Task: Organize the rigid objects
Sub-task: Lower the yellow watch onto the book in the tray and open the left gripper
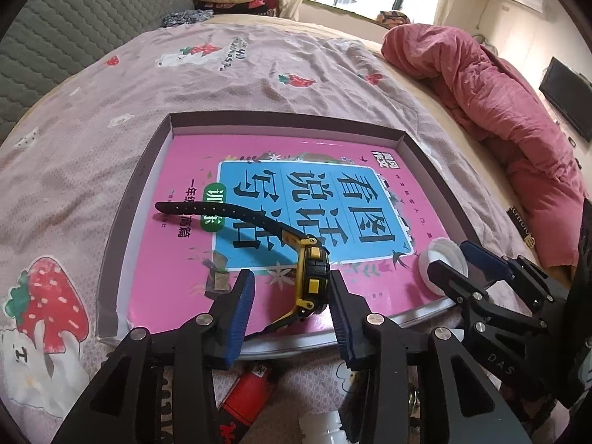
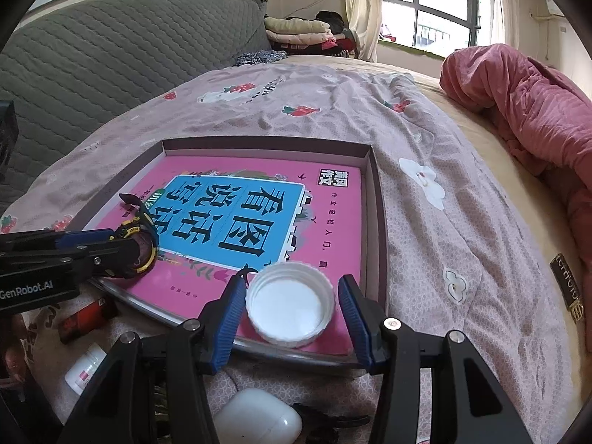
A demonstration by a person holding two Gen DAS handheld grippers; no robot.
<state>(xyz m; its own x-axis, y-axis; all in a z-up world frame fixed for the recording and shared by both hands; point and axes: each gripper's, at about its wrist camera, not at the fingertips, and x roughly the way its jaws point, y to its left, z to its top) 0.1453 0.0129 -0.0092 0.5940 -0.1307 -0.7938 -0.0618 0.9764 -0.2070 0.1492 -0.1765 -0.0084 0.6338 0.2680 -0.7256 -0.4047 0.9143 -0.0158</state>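
Watch (image 1: pixel 311 277), ribbed rubber strap, boxy case

Left gripper (image 1: pixel 292 296) parted around watch (image 1: pixel 310 277), pink book (image 1: pixel 177 170), box (image 1: pixel 122 214)

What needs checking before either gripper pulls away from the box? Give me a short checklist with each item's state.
1. Watch lies on the pink book: ok.
2. Left gripper pads clear of the watch: cannot tell, one pad looks close.
3. White cap rests on the book, open side up: ok.
4. Right gripper pads clear of the cap: ok, gaps on both sides.
5. Lighter and earbud case boxed: not ok, both outside.
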